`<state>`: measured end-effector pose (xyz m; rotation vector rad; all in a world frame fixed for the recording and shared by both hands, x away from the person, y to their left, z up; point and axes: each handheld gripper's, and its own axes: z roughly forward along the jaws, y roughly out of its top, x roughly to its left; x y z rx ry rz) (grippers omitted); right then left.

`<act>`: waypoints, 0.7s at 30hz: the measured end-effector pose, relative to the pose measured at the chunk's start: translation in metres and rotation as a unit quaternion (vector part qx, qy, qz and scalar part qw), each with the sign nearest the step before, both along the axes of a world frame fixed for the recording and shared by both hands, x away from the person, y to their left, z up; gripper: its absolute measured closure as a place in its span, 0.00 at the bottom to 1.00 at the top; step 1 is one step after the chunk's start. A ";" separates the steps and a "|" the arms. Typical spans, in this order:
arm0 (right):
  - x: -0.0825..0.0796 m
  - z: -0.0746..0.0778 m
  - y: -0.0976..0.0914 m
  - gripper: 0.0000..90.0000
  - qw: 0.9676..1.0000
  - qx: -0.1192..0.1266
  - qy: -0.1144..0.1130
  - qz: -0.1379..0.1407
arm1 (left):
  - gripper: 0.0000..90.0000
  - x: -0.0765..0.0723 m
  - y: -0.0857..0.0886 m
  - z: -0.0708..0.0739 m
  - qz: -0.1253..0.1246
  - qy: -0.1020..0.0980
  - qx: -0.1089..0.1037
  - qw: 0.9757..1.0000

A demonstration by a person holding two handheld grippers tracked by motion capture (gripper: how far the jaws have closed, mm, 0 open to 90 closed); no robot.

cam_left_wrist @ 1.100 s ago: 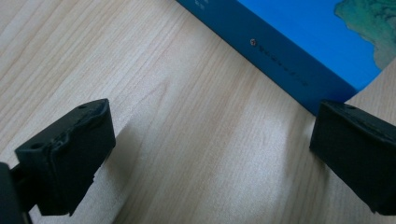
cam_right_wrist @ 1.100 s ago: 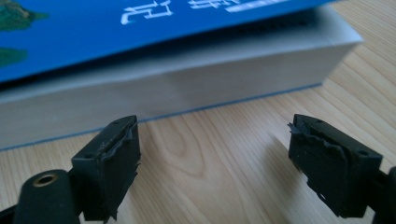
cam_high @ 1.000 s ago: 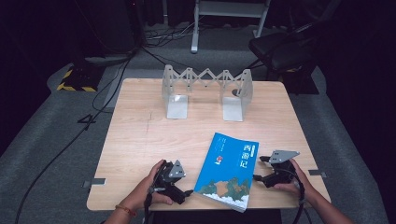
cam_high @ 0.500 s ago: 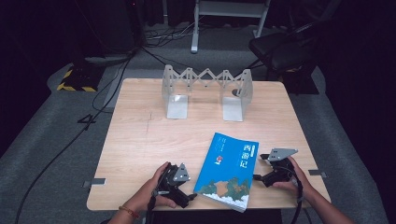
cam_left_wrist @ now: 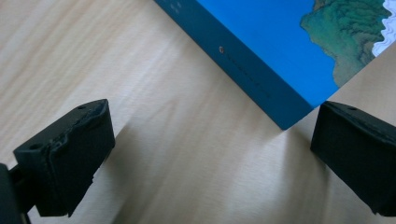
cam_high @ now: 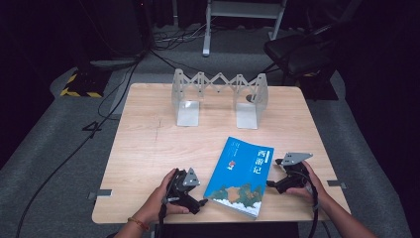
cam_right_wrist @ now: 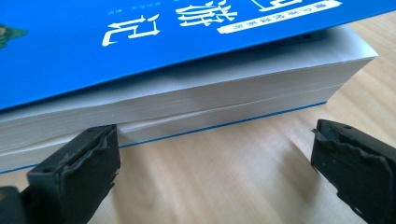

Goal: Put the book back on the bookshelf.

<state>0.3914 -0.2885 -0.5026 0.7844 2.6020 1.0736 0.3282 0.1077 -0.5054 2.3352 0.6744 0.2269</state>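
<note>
A thick blue book (cam_high: 240, 176) with white characters on its cover lies flat near the front edge of the wooden table (cam_high: 148, 129). My left gripper (cam_high: 199, 202) rests on the table just left of the book's near corner. In the left gripper view its jaws stand open (cam_left_wrist: 210, 154), and the book's spine corner (cam_left_wrist: 280, 107) lies ahead between them, untouched. My right gripper (cam_high: 271, 184) sits at the book's right side. Its jaws (cam_right_wrist: 215, 172) have just been opening and stand open, facing the white page edge (cam_right_wrist: 210, 107) without pressing on it.
A metal folding book rack (cam_high: 220, 96) with two upright end plates stands at the back middle of the table. Bare wood stretches between rack and book. Beyond the table lie cables (cam_high: 114, 94), a chair (cam_high: 297, 54) and dark floor.
</note>
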 end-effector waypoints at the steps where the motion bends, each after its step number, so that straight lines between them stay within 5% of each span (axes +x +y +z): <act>1: 0.003 0.000 0.001 0.02 1.000 -0.001 -0.002 -0.003 | 0.00 0.003 0.001 0.000 0.004 -0.001 0.001 1.000; 12: 0.041 0.000 0.009 0.02 0.999 0.001 -0.011 -0.038 | 0.00 0.039 0.005 0.000 0.009 -0.001 0.001 1.000; 15: 0.041 -0.001 0.007 0.05 0.999 0.006 -0.007 -0.037 | 0.00 0.039 0.005 0.000 0.010 -0.002 0.002 1.000; 17: 0.034 0.000 0.005 0.21 1.000 0.015 -0.013 -0.025 | 0.00 0.037 0.005 0.000 0.013 -0.002 0.003 1.000; 21: 0.024 0.002 0.008 0.22 1.000 0.003 -0.023 -0.013 | 0.00 0.035 0.005 0.000 0.023 -0.002 0.003 1.000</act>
